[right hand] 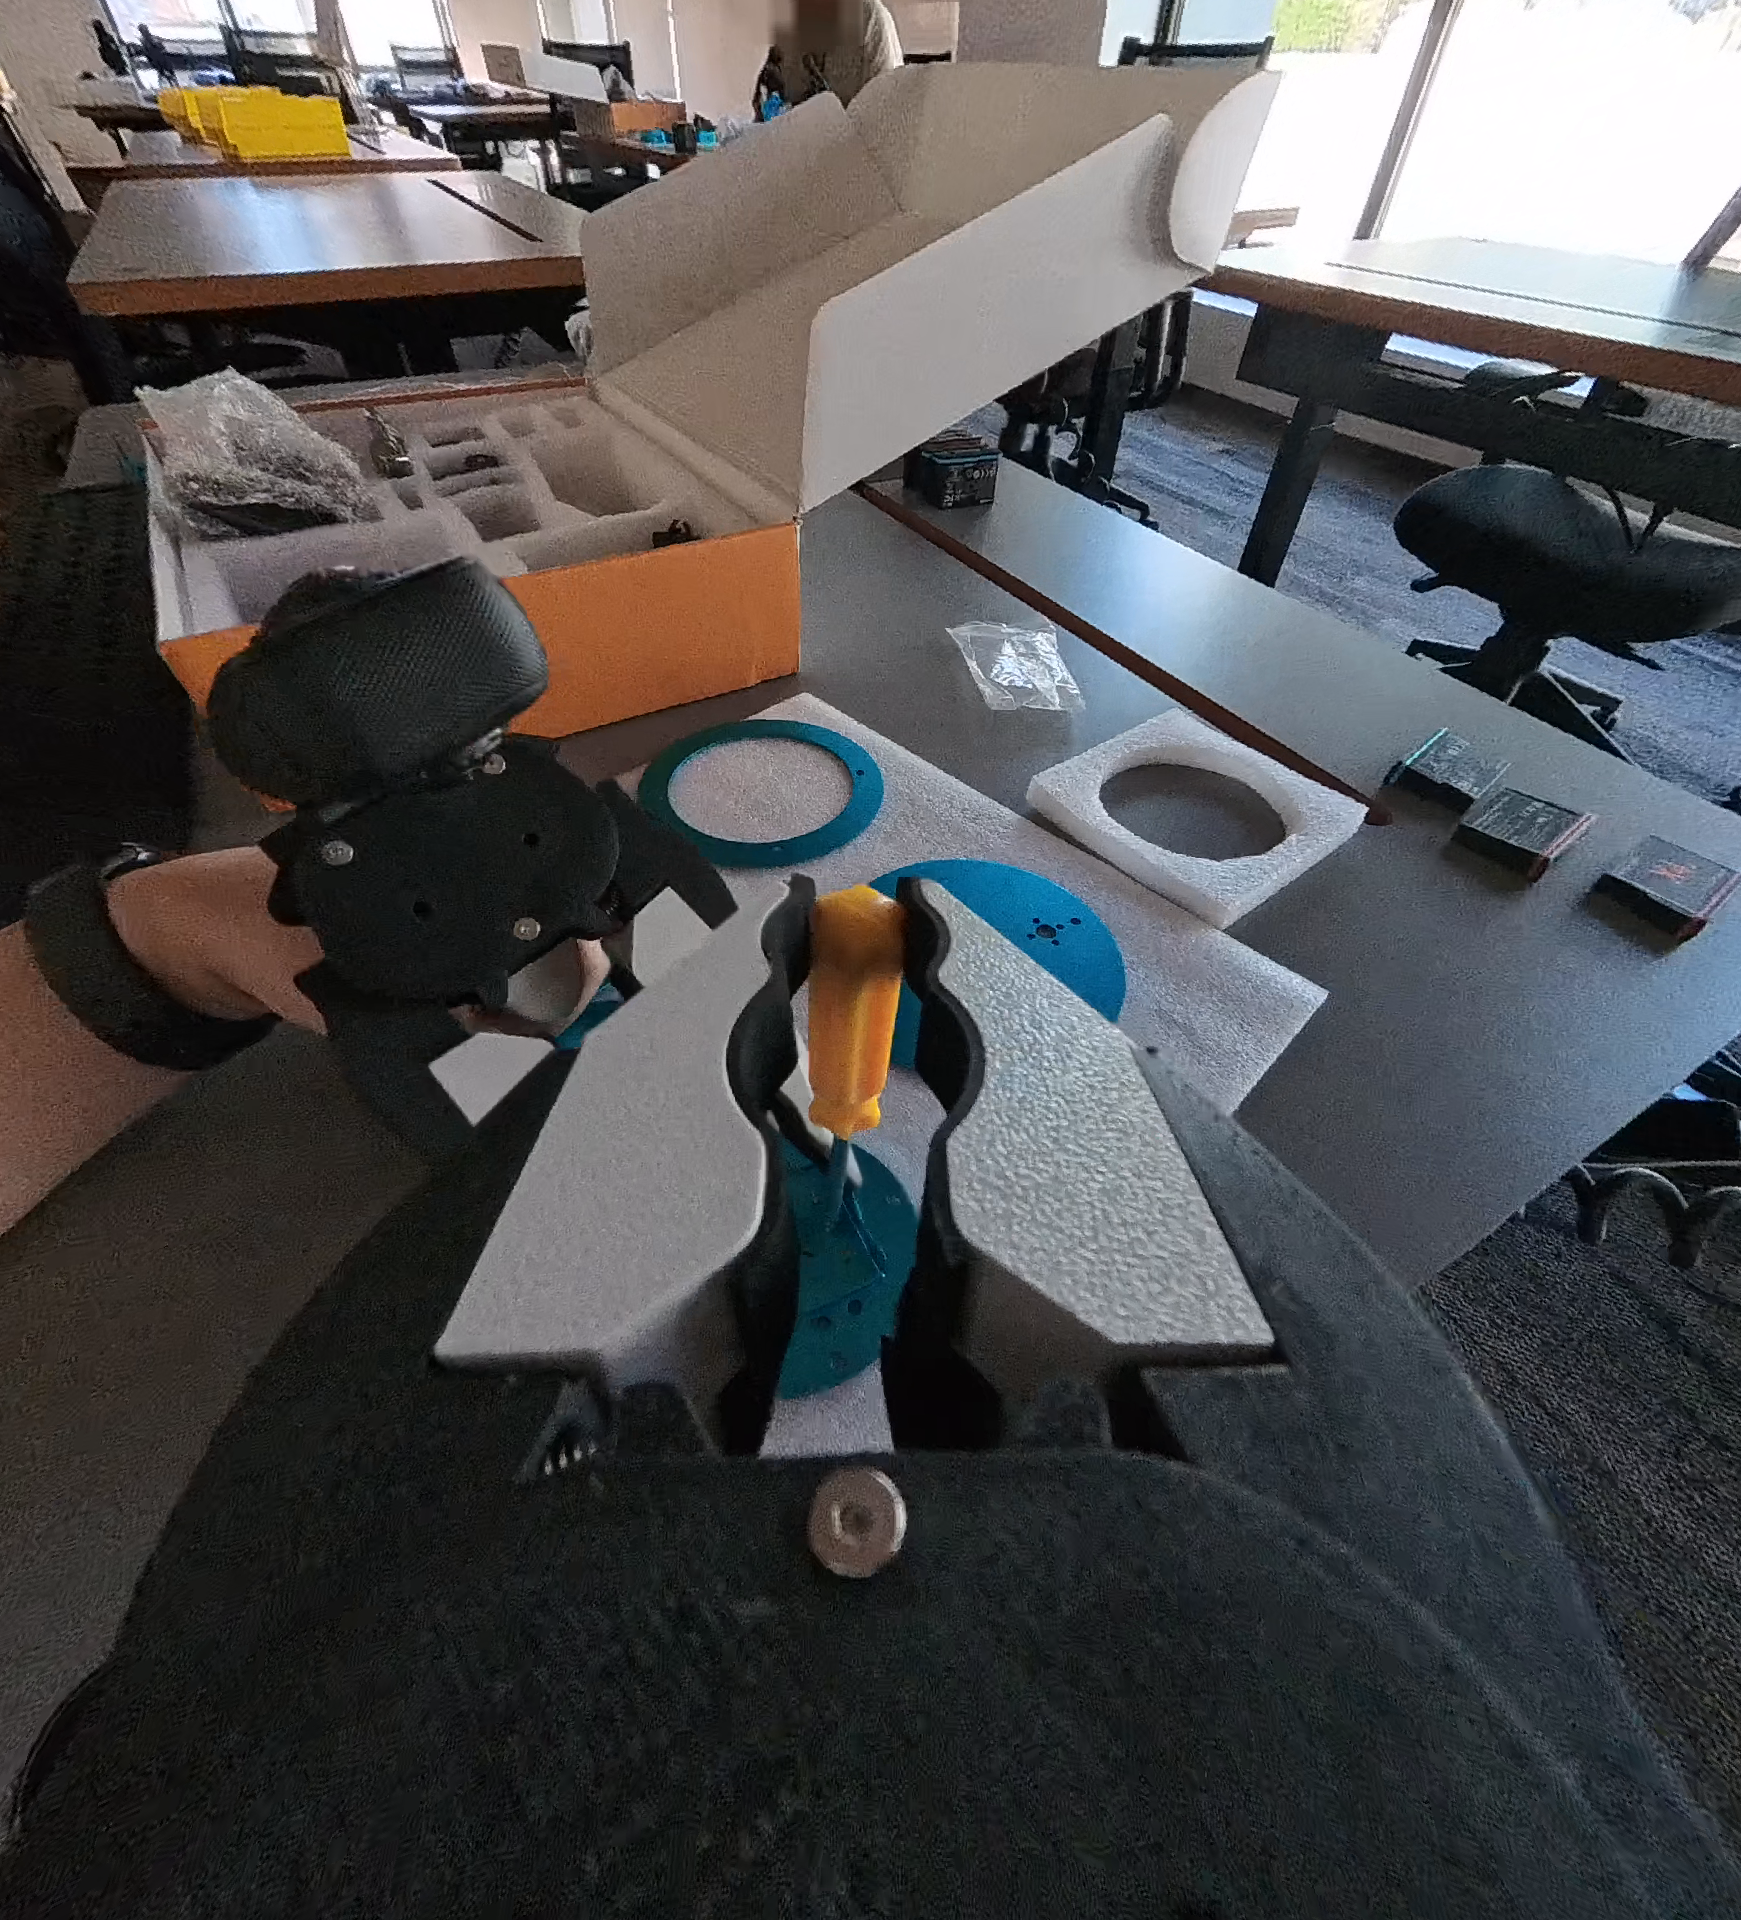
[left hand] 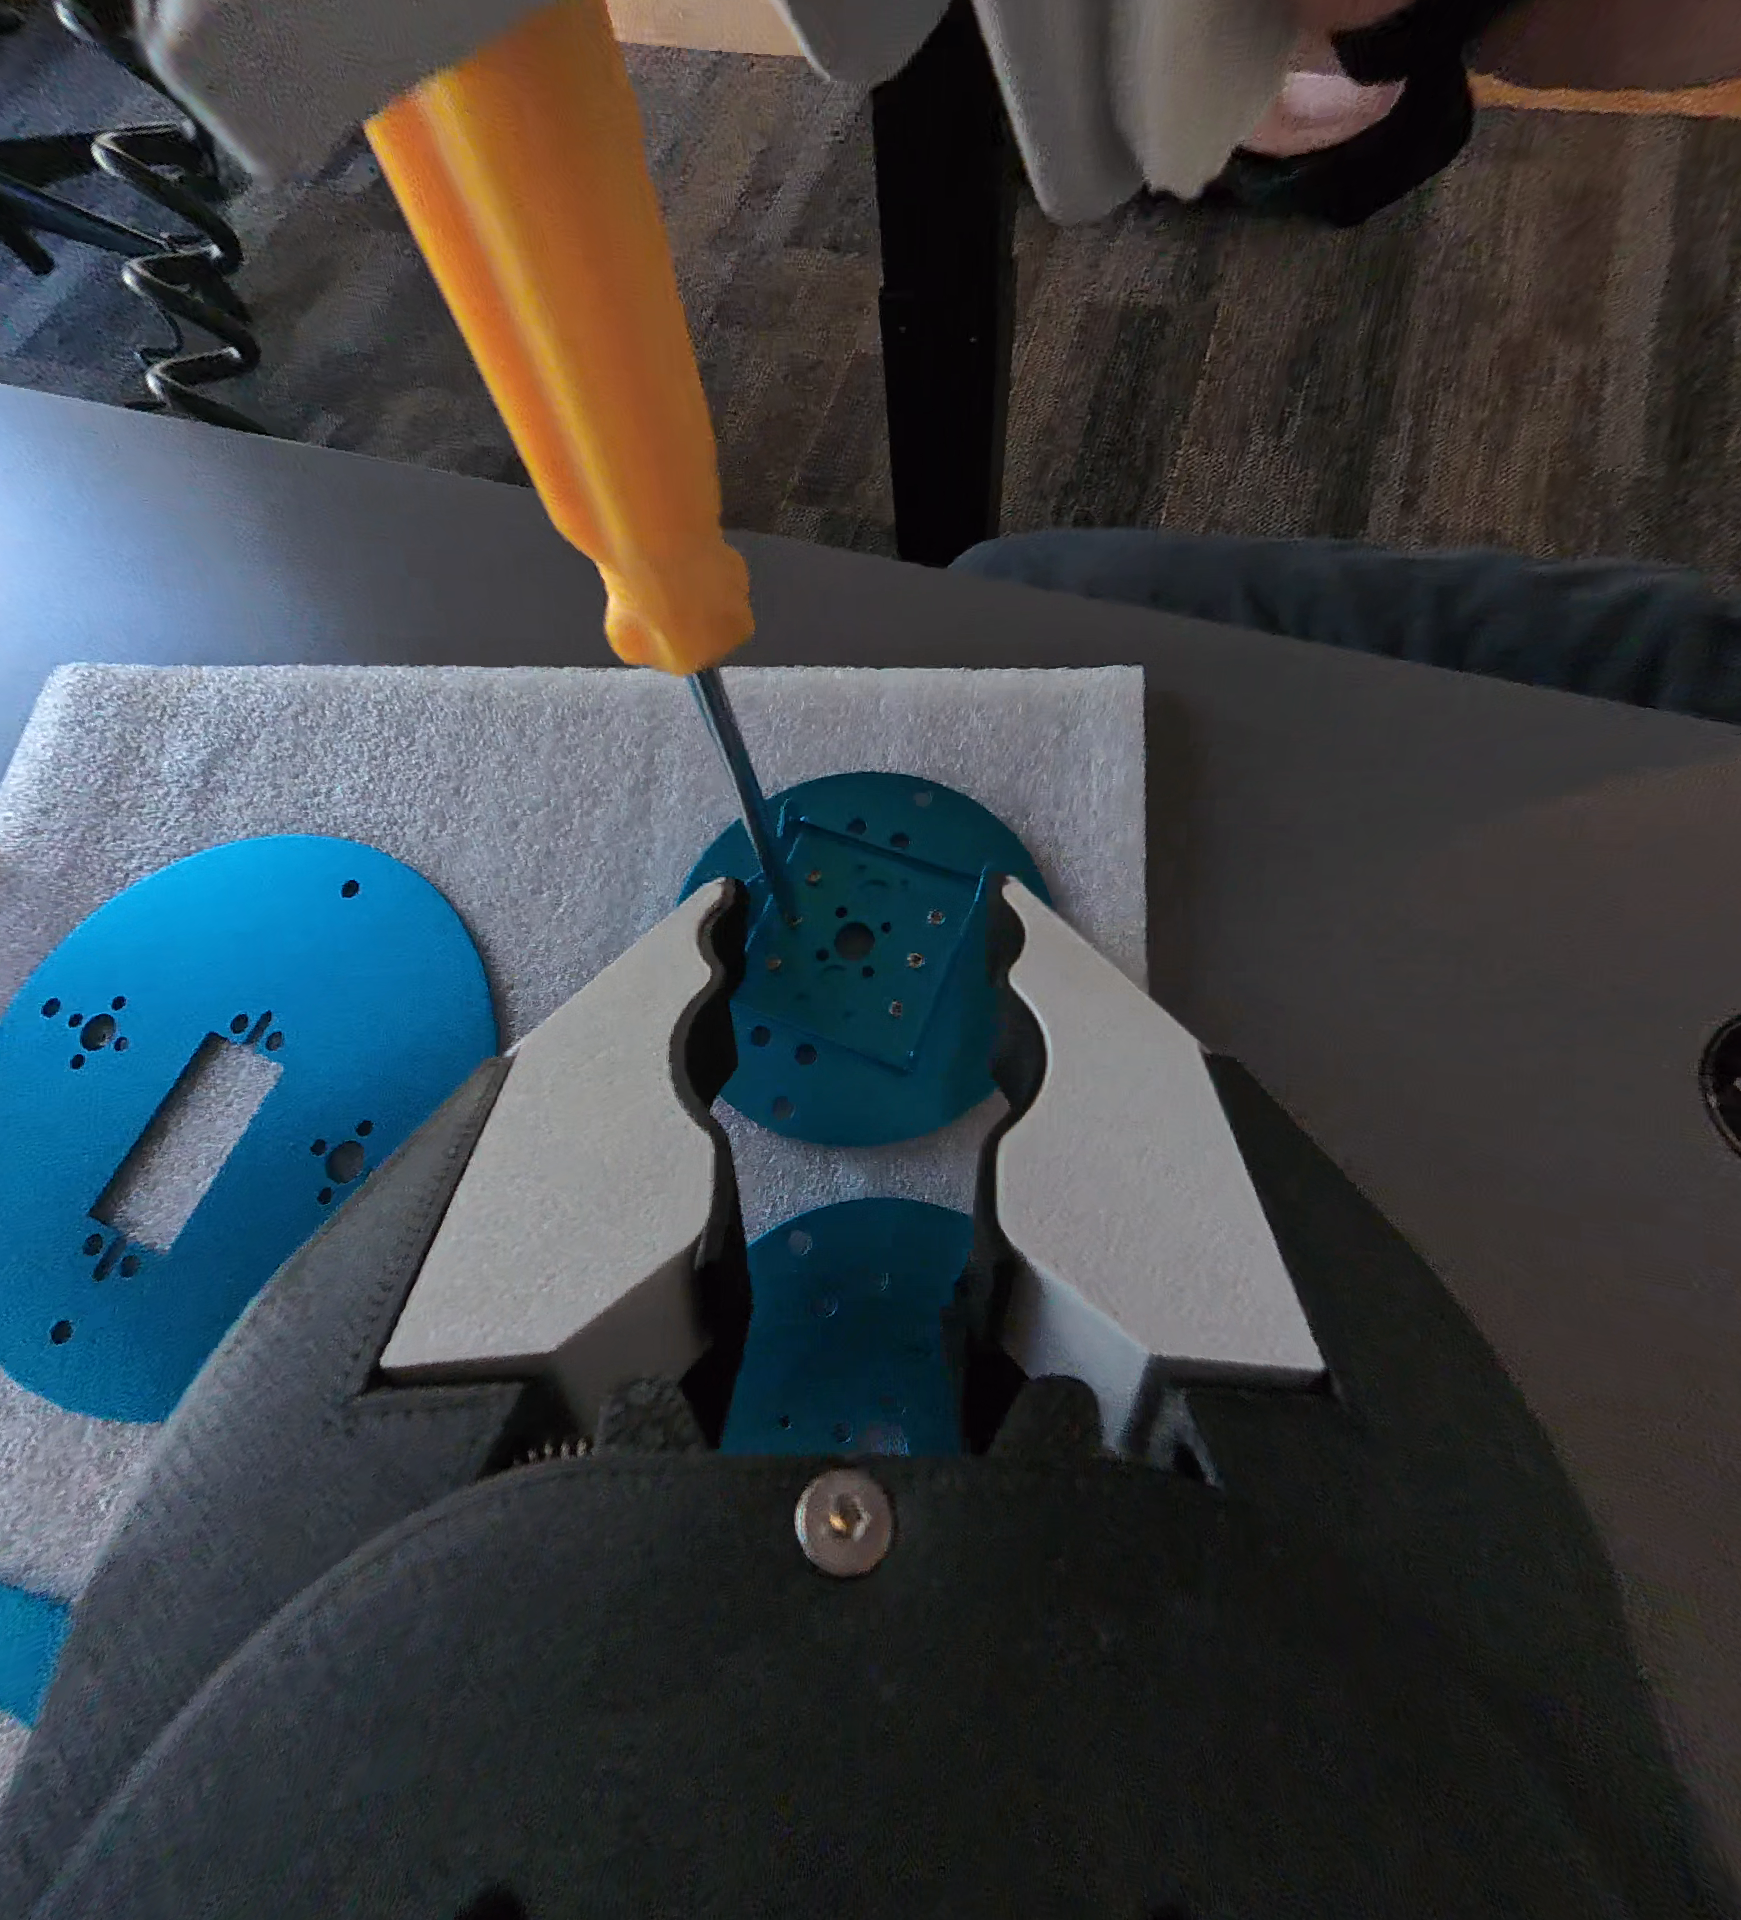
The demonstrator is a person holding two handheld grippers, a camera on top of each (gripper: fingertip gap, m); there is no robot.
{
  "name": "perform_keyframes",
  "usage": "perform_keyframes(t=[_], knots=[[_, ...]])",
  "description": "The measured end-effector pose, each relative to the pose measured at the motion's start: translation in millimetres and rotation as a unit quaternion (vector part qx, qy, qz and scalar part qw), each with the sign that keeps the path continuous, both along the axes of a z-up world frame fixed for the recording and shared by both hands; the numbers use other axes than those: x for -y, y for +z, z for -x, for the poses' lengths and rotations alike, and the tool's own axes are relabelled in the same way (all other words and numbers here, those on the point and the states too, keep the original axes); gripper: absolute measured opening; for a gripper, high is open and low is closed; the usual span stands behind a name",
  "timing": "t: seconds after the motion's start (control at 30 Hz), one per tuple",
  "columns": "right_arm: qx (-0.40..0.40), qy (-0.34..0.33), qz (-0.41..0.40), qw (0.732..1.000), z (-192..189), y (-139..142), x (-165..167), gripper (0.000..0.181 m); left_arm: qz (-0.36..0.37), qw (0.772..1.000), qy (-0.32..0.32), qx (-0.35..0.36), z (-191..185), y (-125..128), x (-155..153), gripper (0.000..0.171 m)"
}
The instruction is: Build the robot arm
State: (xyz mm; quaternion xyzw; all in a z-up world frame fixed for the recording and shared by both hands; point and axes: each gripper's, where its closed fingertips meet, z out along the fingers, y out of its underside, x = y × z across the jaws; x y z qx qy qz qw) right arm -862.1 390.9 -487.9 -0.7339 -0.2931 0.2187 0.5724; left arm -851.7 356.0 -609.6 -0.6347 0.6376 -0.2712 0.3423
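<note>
The right tongs (right hand: pixel 850 914) clamp the orange screwdriver (right hand: pixel 850 1023), shaft slanting down onto the square blue bracket (left hand: pixel 845 951) (atop a round blue plate (left hand: pixel 861 1091)) gripped between the left tongs (left hand: pixel 861 894).

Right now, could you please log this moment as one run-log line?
left gripper: shut on blue bracket | right gripper: shut on screwdriver | tip: on bracket | under: foam sheet

No writing here can be read.
</note>
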Motion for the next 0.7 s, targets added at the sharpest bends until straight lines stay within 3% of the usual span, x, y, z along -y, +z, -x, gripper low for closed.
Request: perform_keyframes(t=[0.2,0.43,0.57,0.7], knots=[[-0.001,0.035,-0.007,0.999,7,2,3,0.017,-0.007,1.0,0.006,-0.001,0,-1,-1,0.045],[-0.004,0.066,-0.018,0.998,12,23,7,0.016,-0.001,1.0,0.01,0.0,0,-2,-1,0.046],[-0.018,0.068,-0.026,0.997,-2,35,14,0.016,0.004,1.0,0.014,0.006,1,3,-2,0.047],[-0.069,0.068,-0.028,0.995,-26,42,21,0.016,0.006,0.999,0.033,0.013,7,8,-9,0.059]])
